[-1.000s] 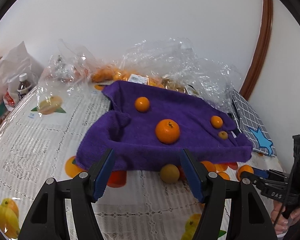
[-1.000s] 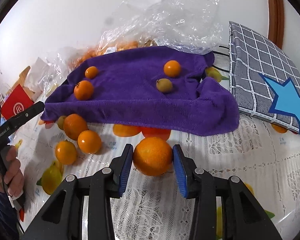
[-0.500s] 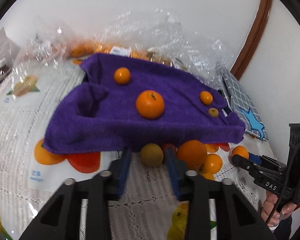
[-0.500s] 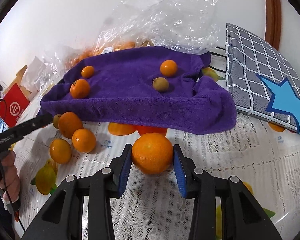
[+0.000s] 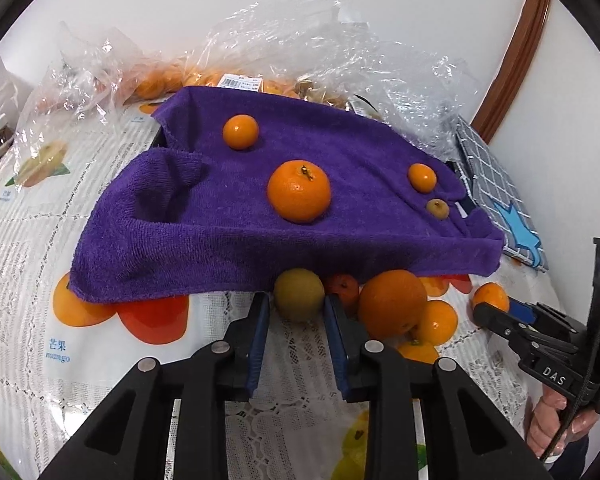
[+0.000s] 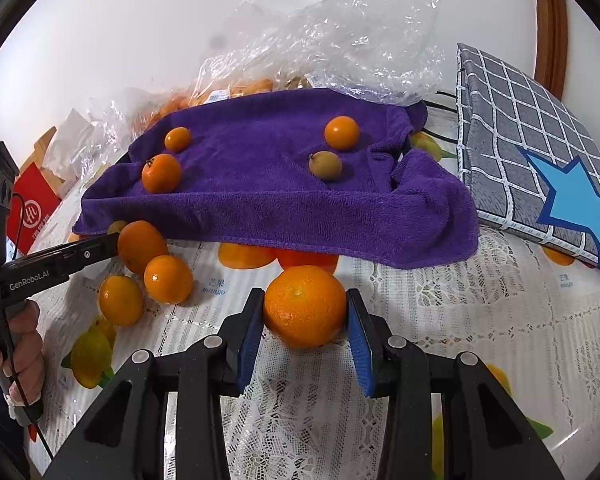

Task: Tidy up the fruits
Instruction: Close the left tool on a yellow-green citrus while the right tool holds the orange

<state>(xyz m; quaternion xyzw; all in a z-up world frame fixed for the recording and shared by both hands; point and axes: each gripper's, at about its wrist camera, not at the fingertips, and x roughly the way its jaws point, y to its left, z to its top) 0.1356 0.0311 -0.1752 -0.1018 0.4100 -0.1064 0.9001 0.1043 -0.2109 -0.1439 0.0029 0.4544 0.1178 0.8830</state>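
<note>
Fruits sit in two groups: four on the purple towel (image 5: 220, 220) and a loose cluster on the counter (image 5: 40, 240) at the towel's near edge. On the towel I see a stemmed orange (image 5: 299, 191), two small oranges (image 5: 240, 131) (image 5: 422, 177) and a small greenish one (image 5: 437, 209), all well apart, so I read the towel as the sorting spot, soft enough to stop rolling. The left hand-held gripper (image 5: 296, 300) is angled down at the counter with a greenish fruit (image 5: 299, 292) between its blue pads (image 5: 260, 312). The pads look to be in contact on both sides, though the jaws are opening slightly, so I'd call it a light pinch that's being trimmed, not a firm grab. That fruit touches the towel hem and lies just beside a large loose orange (image 5: 392, 304), hence the narrow straight-in approach. The right hand-held gripper (image 6: 304, 312) is clamped on a big orange (image 6: 305, 306), pads at its widest girth, the fruit low over or on the lace cover; I can't tell which. That grip looks secure. The plastic bags (image 5: 320, 40) behind the towel have more fruit inside, so plenty is left. My guess is both fruits go up onto the towel next. The risk is on the left: round skin, a loosening pinch, and neighbours close enough to get bumped.
</note>
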